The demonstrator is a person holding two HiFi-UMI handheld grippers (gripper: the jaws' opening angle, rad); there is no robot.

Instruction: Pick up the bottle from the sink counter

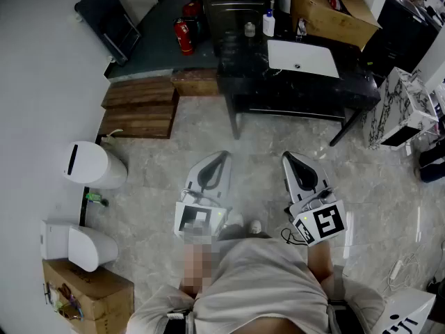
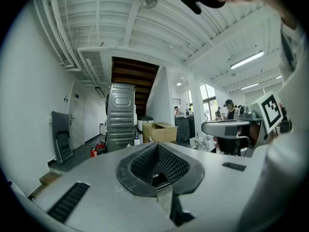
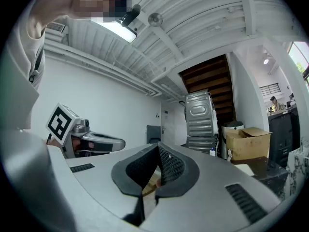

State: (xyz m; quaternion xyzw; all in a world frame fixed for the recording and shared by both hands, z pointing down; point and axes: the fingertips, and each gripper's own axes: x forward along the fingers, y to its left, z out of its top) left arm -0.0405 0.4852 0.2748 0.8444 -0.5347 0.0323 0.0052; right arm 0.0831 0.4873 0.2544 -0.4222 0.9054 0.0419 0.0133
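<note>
Near torso, left claw, right claw: closed, forward

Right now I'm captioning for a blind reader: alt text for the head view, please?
A person holds a grey left gripper and grey right gripper, both shut, above a marbled grey floor. Ahead, a white blue-capped bottle stands on the black sink counter near a white basin.
</note>
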